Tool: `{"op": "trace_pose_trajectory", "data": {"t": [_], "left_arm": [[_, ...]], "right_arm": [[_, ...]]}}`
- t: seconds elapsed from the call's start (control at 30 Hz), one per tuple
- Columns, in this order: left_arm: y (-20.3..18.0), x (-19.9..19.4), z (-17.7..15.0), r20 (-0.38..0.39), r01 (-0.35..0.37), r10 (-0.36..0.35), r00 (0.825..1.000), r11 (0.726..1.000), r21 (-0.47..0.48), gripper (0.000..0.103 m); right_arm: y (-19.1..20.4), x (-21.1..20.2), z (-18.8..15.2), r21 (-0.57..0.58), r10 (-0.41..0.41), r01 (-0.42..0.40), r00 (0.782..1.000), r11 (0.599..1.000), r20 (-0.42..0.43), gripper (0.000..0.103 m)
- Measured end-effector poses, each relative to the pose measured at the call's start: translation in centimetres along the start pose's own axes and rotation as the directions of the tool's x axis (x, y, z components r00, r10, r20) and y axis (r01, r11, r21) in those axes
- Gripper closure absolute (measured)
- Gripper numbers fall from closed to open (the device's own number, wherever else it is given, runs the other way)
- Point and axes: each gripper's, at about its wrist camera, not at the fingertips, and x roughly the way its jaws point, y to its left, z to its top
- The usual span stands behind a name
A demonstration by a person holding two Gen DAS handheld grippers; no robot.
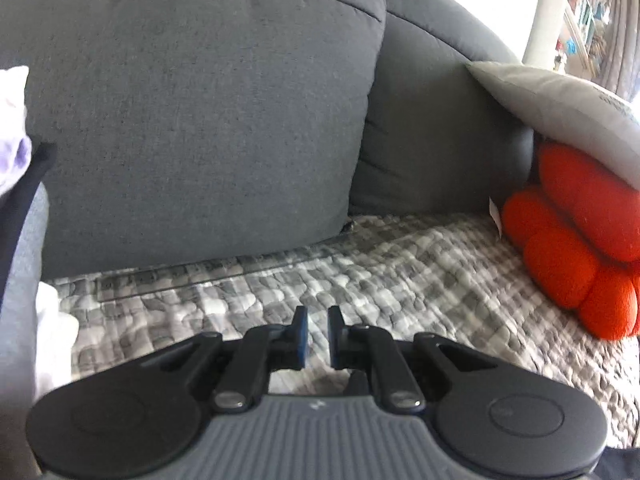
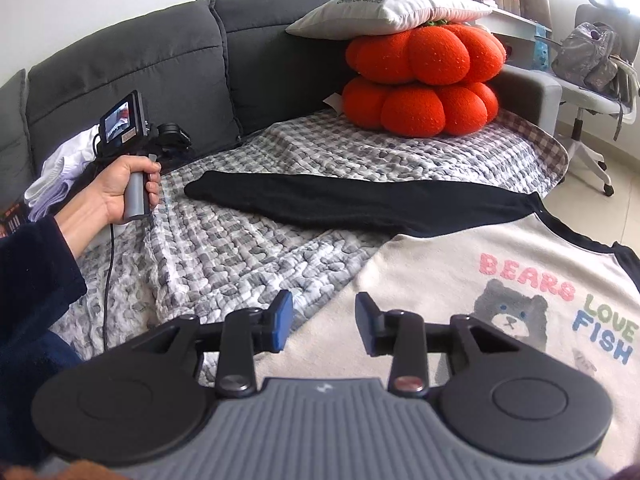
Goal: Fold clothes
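Observation:
A cream T-shirt (image 2: 432, 280) with a bear print and "BEARS LOVE FISH" lies flat on the checkered quilt (image 2: 240, 248). Its black sleeve (image 2: 340, 200) stretches out to the left. My right gripper (image 2: 325, 322) hovers open over the shirt's left edge, with nothing between its fingers. In the left wrist view, my left gripper (image 1: 317, 334) is shut with only a thin gap and holds nothing. It sits low over the bare quilt (image 1: 380, 276), facing the sofa back. A hand (image 2: 124, 188) holds the left gripper's handle to the left of the sleeve end.
A pile of white and lilac clothes (image 2: 60, 176) lies at the left by the grey sofa back (image 2: 180, 60). Stacked red cushions (image 2: 424, 76) under a grey pillow (image 2: 384, 8) fill the right corner. An office chair with a backpack (image 2: 588, 60) stands beyond the sofa arm.

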Motion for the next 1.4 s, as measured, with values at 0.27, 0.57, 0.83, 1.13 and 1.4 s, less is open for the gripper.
{"op": "trace_pose_trajectory", "data": {"t": [0.27, 0.57, 0.83, 1.13, 1.4], "left_arm": [[-4.6, -3.1, -1.0, -0.079, 0.059, -0.052, 0.996, 0.993, 0.099, 0.079], [-11.4, -9.3, -5.2, -0.219, 0.254, -0.213, 0.952, 0.951, 0.178, 0.079], [-14.3, -14.2, -10.0, -0.279, 0.335, -0.259, 0.925, 0.901, 0.276, 0.075], [-16.3, -18.9, -15.0, -0.352, 0.442, -0.322, 0.879, 0.828, 0.345, 0.063], [-16.6, -21.2, -18.3, -0.408, 0.507, -0.356, 0.841, 0.783, 0.361, 0.062]], "right_arm": [[-0.8, -0.2, 0.4, 0.072, -0.002, 0.001, 1.000, 0.997, 0.011, 0.063], [-2.3, -1.1, 0.0, 0.123, -0.142, 0.139, 0.990, 0.983, 0.022, 0.052], [-4.0, 1.1, -2.6, 0.105, -0.298, 0.308, 0.949, 0.945, -0.106, 0.051], [-4.6, 0.8, -5.8, 0.107, -0.301, 0.326, 0.933, 0.939, -0.197, 0.051], [-4.5, -2.2, -8.2, 0.195, -0.250, 0.291, 0.945, 0.937, -0.210, 0.044]]}}
